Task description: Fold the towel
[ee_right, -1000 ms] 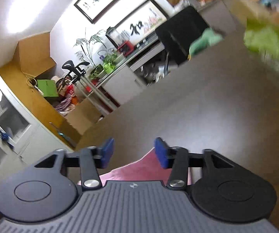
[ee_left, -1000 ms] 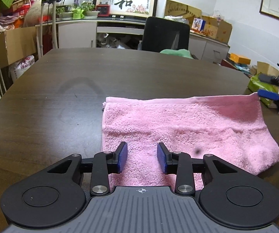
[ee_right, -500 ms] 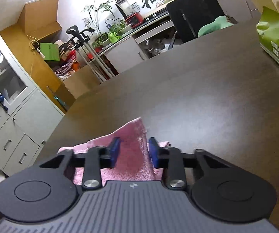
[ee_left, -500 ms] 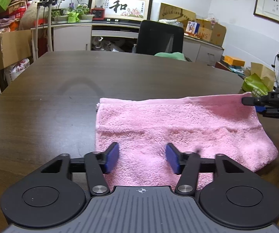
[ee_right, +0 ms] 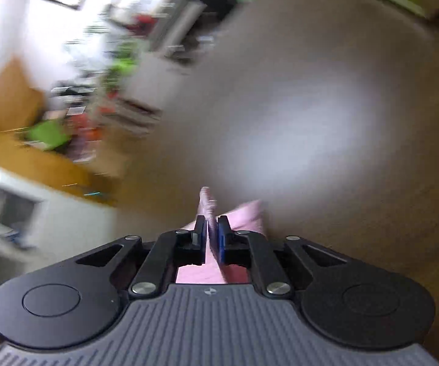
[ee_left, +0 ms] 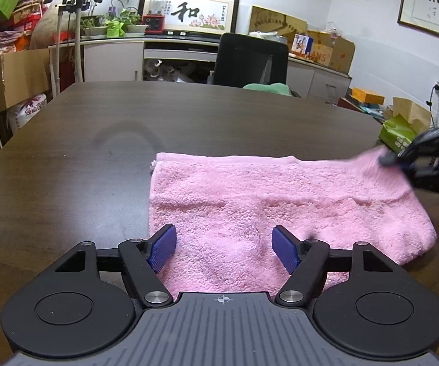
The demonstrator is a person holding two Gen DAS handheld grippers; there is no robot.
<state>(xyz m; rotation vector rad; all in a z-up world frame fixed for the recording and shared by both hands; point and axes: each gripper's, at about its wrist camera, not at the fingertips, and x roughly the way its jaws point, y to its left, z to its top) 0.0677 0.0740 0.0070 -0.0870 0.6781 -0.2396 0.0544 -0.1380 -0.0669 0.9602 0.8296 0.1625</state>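
A pink towel point(ee_left: 280, 201) lies folded flat on the dark wooden table point(ee_left: 97, 140). My left gripper point(ee_left: 224, 248) hovers over the towel's near edge. Its jaws are opening wide, the blue pads clear of the cloth, which lies below and between them. In the left wrist view my right gripper point(ee_left: 402, 164) is a dark blur at the towel's far right corner, which is pulled up slightly. In the blurred right wrist view, my right gripper point(ee_right: 211, 231) pinches a corner of the towel point(ee_right: 247, 216). Its jaws are opening a little, with cloth still pressed between the pads.
A black office chair point(ee_left: 250, 61) with a green cushion stands at the table's far edge. A green bag point(ee_left: 398, 132) sits at the right edge, behind the right gripper. Cabinets, plants and cardboard boxes line the back wall. Bare tabletop point(ee_right: 311, 152) stretches beyond the towel.
My left jaws have spread wider without moving off the near edge. My right gripper came down, shut on the towel's far right corner, then rolled; its view is now blurred.
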